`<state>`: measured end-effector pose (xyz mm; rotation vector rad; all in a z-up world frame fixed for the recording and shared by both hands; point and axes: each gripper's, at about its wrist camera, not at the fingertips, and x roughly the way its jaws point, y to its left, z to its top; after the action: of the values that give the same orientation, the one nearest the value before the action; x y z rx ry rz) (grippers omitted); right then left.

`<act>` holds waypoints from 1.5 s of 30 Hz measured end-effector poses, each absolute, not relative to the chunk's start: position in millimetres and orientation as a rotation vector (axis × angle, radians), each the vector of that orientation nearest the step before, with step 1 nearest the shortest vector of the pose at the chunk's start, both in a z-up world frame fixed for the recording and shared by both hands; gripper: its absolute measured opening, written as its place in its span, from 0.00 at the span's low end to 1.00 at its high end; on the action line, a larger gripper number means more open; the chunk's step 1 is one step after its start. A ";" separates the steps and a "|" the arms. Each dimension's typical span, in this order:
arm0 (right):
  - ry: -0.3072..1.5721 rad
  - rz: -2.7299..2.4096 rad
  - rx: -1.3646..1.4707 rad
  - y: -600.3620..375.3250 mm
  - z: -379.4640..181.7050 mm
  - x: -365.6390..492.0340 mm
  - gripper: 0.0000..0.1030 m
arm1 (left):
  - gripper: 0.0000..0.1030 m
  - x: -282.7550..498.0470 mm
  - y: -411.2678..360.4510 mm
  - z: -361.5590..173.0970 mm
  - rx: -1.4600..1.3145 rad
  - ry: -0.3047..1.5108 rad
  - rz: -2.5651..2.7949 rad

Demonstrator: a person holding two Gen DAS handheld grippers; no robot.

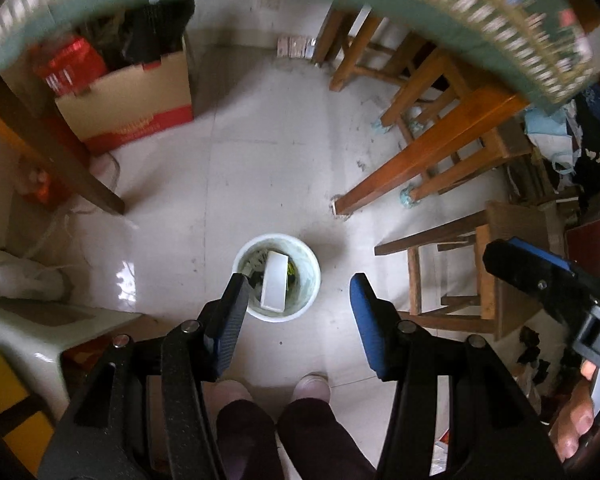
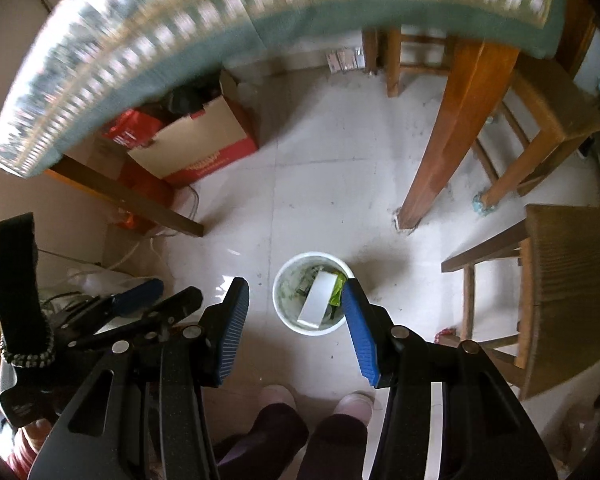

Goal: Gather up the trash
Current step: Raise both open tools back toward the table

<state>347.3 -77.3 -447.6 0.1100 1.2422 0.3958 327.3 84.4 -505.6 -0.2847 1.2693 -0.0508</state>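
Note:
A white round bin (image 1: 277,312) (image 2: 284,312) stands on the pale tiled floor, far below both grippers. A white flat box (image 1: 274,282) (image 2: 318,296) leans inside it among green and dark scraps. My left gripper (image 1: 298,304) points steeply down over the bin, open, with nothing between its blue pads. My right gripper (image 2: 296,312) also points down above the bin, open and empty. In the left wrist view the right gripper (image 1: 540,276) shows at the right edge, held by a hand (image 1: 576,416).
A table with a green patterned cloth (image 2: 220,8) arches overhead; its wooden legs (image 2: 452,132) stand right of the bin. Wooden stools (image 2: 568,280) stand at right. A cardboard box (image 1: 128,100) sits at back left. The person's feet (image 1: 276,390) are just below the bin.

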 end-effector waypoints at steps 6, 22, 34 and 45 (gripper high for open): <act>1.183 0.390 0.110 -82.3 -375.4 331.0 0.44 | 0.49 314.2 91.1 -412.6 -0.271 1.176 -0.054; 0.879 0.350 0.093 -78.6 -165.2 270.5 0.44 | 0.49 266.2 112.7 -165.5 -0.237 0.791 -0.134; 0.611 0.252 0.094 -79.9 -66.4 225.9 0.79 | 0.90 217.0 128.2 -59.3 -0.139 0.550 -0.152; 0.502 0.191 0.095 -92.7 -38.3 237.2 0.91 | 0.93 241.0 130.8 -38.8 -0.120 0.479 -0.134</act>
<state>237.2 -92.7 -38.3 0.0949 0.5020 0.1905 241.0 130.8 -38.8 -0.1197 0.4786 -0.1337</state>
